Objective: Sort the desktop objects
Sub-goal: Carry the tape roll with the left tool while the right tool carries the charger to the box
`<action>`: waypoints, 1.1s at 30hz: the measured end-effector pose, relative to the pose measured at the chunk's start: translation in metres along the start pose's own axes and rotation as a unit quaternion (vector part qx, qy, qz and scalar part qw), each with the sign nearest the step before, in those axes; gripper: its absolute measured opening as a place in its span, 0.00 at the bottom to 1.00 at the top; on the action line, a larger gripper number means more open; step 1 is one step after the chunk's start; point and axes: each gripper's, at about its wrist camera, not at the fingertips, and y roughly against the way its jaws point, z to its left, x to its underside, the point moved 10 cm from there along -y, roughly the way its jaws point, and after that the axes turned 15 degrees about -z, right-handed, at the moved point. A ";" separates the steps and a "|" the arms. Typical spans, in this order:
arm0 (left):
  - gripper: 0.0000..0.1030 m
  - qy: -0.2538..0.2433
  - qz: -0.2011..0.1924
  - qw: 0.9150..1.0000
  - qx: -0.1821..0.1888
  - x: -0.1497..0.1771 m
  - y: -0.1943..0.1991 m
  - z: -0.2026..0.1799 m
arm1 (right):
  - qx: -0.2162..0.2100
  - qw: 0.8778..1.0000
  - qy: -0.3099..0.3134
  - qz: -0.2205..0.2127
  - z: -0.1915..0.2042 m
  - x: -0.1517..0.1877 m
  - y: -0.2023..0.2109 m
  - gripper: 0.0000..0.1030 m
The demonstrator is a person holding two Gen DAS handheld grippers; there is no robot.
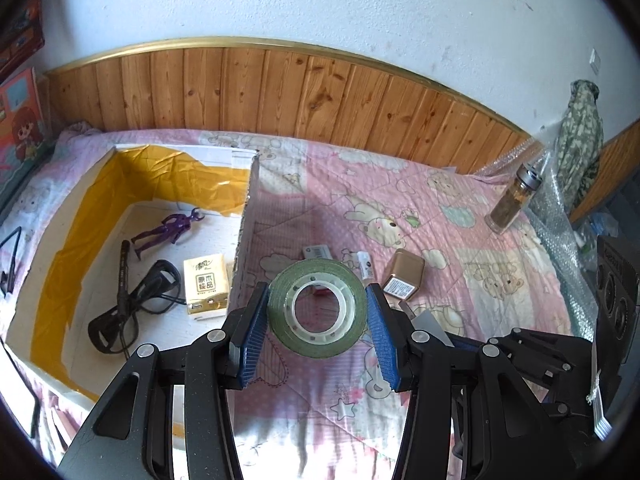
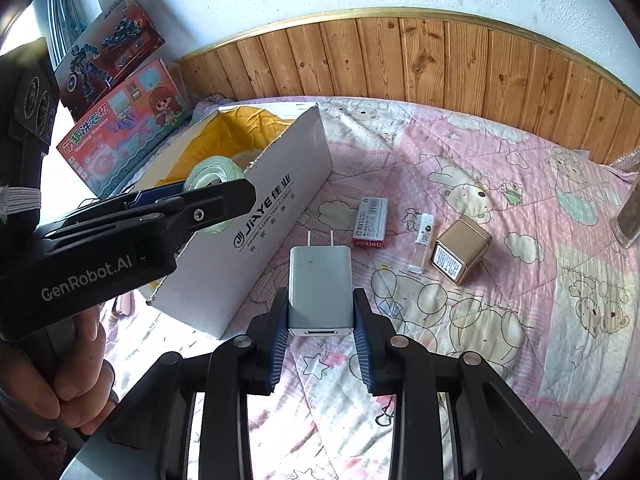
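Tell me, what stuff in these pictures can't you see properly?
- Small red box: left wrist view, mostly hidden behind the tape roll held by the left gripper.
- Cardboard box inside: right wrist view, blocked by its wall and the left gripper.
- Glass bottle: right wrist view, cut off by the edge.
- Gold tin label: print too small to read.
- Charger in the right gripper: underside hidden.
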 end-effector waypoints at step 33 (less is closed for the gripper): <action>0.48 0.092 -0.027 0.995 -0.028 -0.016 0.049 0.114 | -0.044 0.995 0.078 -0.037 0.099 -0.017 0.008 0.31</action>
